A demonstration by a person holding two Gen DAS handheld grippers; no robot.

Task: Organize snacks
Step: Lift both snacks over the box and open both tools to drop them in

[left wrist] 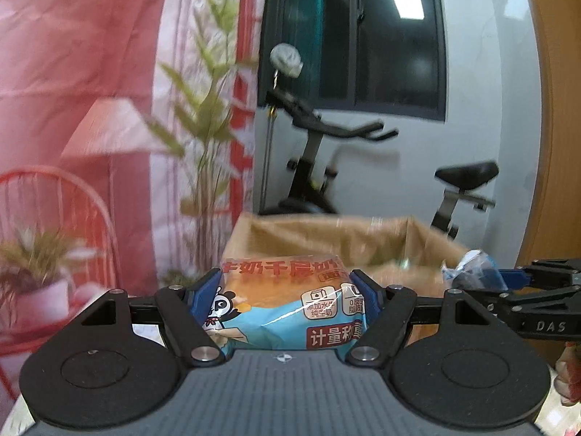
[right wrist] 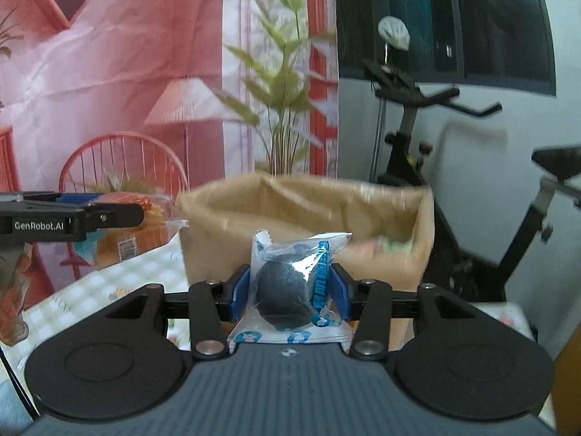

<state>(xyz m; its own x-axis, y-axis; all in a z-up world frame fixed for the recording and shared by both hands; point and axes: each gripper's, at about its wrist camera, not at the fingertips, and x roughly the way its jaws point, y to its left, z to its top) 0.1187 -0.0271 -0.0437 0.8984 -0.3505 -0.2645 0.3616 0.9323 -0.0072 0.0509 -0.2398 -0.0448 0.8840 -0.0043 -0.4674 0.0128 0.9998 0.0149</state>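
My left gripper [left wrist: 287, 287] is shut on a packaged milk bread [left wrist: 287, 298] with an orange and blue wrapper and a panda on it, held in front of an open brown cardboard box [left wrist: 326, 243]. My right gripper [right wrist: 290, 290] is shut on a clear packet with a dark round snack [right wrist: 287, 294], held in front of the same box [right wrist: 308, 214]. The right gripper and its packet show at the right of the left wrist view [left wrist: 508, 283]. The left gripper with the bread shows at the left of the right wrist view [right wrist: 109, 214].
The box stands on a table with a pale checked cloth [right wrist: 109, 290]; several snacks lie inside it [right wrist: 392, 245]. An exercise bike [left wrist: 326, 167] stands behind the box. A plant [right wrist: 283, 101] and a red printed backdrop [right wrist: 109, 72] are behind on the left.
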